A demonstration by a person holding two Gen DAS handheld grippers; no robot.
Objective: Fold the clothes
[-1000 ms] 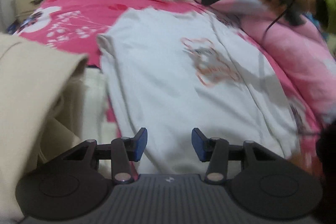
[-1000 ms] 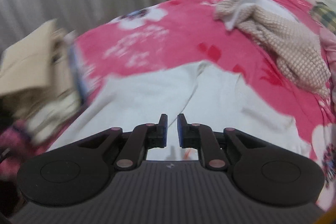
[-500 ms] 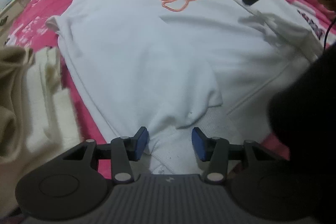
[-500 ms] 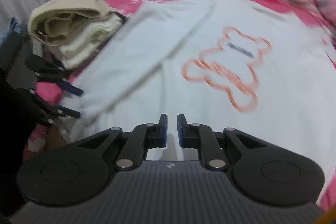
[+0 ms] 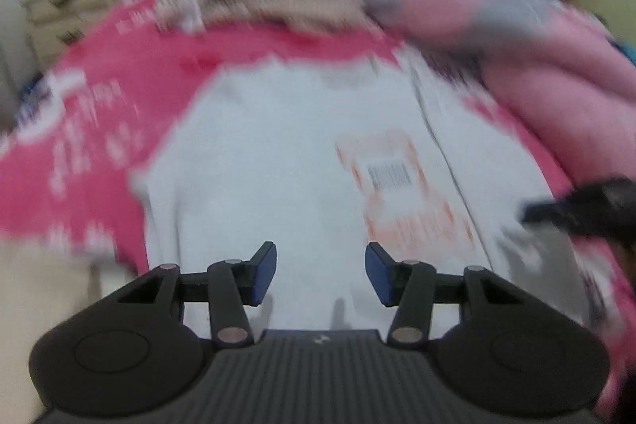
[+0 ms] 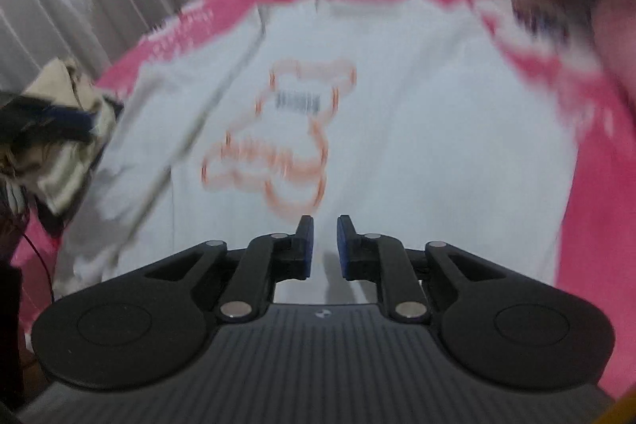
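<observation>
Clothes here means chiefly a white sweatshirt (image 6: 397,114) with an orange bear outline, spread front-up on the pink bed (image 6: 588,209), its near hem under both claws. Both views are smeared by motion, and against the earlier pictures each camera has swung round over the garment, so the print now sits ahead of both claws and the shirt lies squarely before them. That suggests the spreading-out is done and the hands are lining up at the lower edge for a first fold; no fold shows in the body yet, though one sleeve lies along the shirt's edge in the left wrist view. A pile of cream clothes (image 6: 67,130) sits at the bed's near corner, possibly already folded, and a beige knitted garment (image 5: 278,2) and a pink quilt (image 5: 528,66) lie at the far end, well apart from the shirt. No basket or box is in view, so nothing is held in any container. The left claw (image 5: 320,273) stands fairly wide and has just been opening, with only cloth beneath it and nothing between its pads. The right claw (image 6: 325,247) is narrow, has just parted slightly, and is likewise empty.
</observation>
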